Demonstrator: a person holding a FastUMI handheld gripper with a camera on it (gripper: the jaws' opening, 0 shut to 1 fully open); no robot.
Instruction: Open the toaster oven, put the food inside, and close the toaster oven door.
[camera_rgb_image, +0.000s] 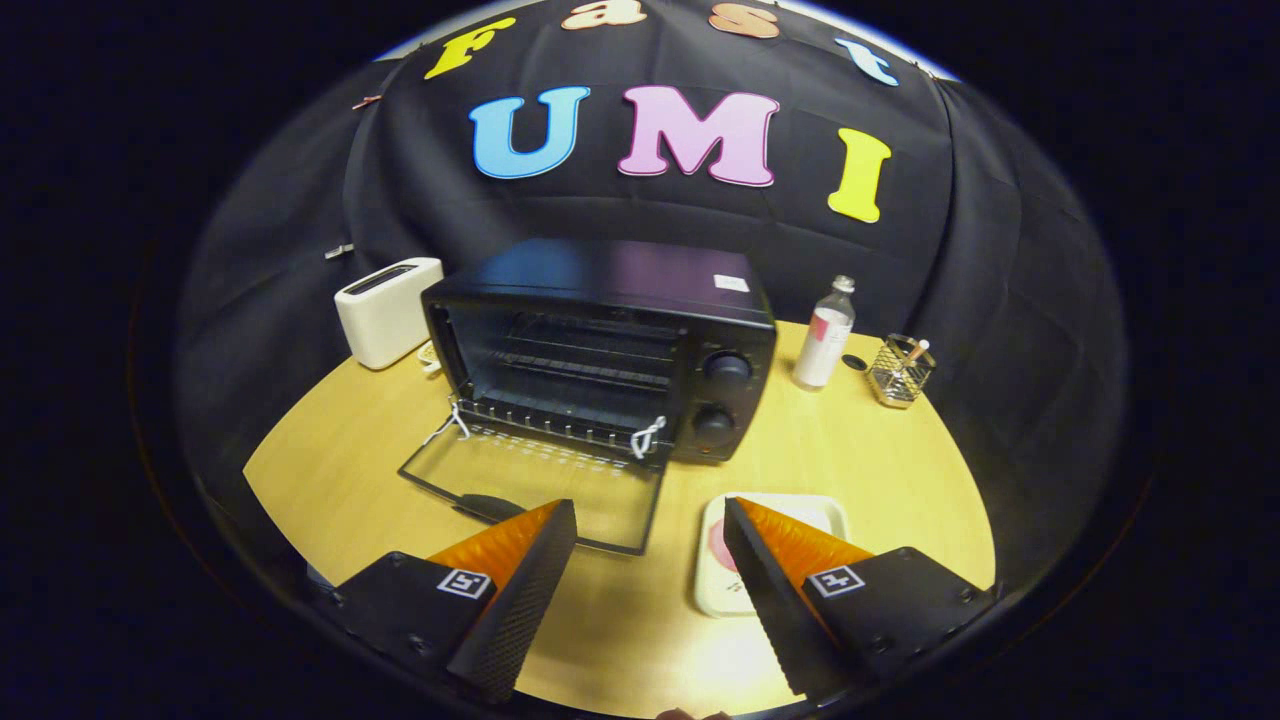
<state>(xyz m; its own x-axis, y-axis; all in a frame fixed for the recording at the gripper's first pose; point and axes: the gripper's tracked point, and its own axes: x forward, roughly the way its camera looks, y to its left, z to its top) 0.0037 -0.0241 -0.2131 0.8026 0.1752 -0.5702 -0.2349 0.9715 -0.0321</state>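
Toaster oven (600, 350) stands open, door (540, 490) flat on the desk (880, 470); tongs (650, 520) spread apart, empty; food, perhaps a pink slice, on the tray (775, 520) beside the door; a careless grab could shove the tray away.

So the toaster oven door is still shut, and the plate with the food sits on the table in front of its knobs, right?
Not quite: the gripper view shows the toaster oven door folded down open. The plate does sit before the knobs, behind the open gripper.
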